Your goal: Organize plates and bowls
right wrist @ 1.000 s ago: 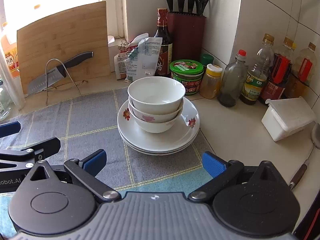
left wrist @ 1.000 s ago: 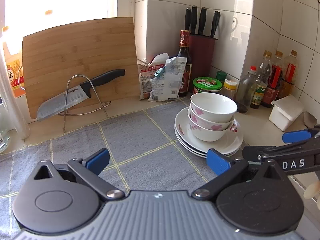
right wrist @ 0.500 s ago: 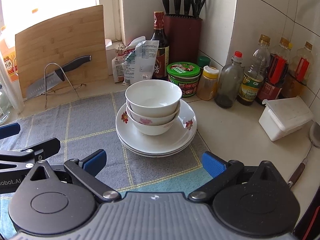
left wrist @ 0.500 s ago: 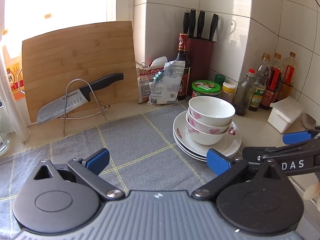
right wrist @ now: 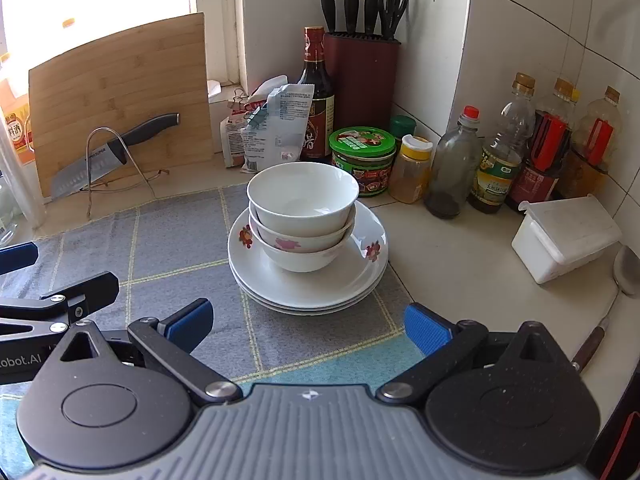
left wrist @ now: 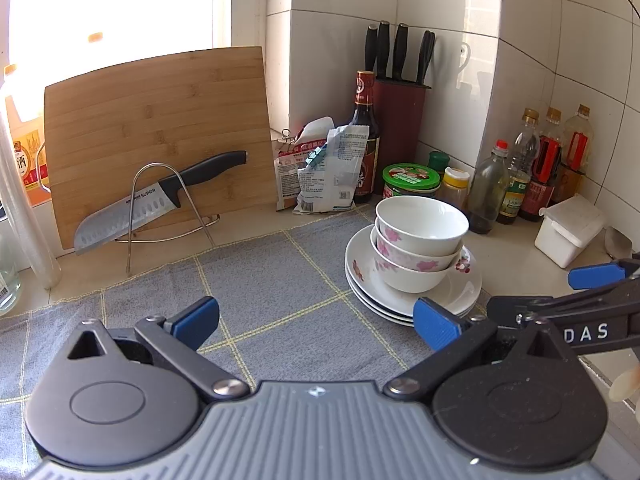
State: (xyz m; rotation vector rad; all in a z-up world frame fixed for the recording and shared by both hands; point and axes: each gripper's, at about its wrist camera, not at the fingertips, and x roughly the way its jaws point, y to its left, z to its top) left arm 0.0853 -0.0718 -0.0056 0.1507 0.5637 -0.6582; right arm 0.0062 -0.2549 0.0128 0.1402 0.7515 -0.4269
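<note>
Three white floral bowls (right wrist: 303, 200) sit nested on a stack of three white floral plates (right wrist: 360, 276) on a grey checked mat (right wrist: 180, 240). The bowls (left wrist: 420, 228) and plates (left wrist: 464, 292) also show in the left wrist view. My right gripper (right wrist: 306, 326) is open and empty, just in front of the stack. My left gripper (left wrist: 316, 322) is open and empty, to the left of the stack over the mat (left wrist: 272, 280). Each gripper's fingers show at the edge of the other's view.
A cutting board (left wrist: 156, 128) and a knife on a wire stand (left wrist: 160, 200) stand at the back left. A knife block (right wrist: 360, 76), bottles (right wrist: 500, 148), a green-lidded jar (right wrist: 362, 156) and a white box (right wrist: 564, 236) line the back and right. A spoon (right wrist: 624, 268) lies at the right.
Both grippers have drawn back slightly from the stack, still open. The bowls and plates have not moved.
</note>
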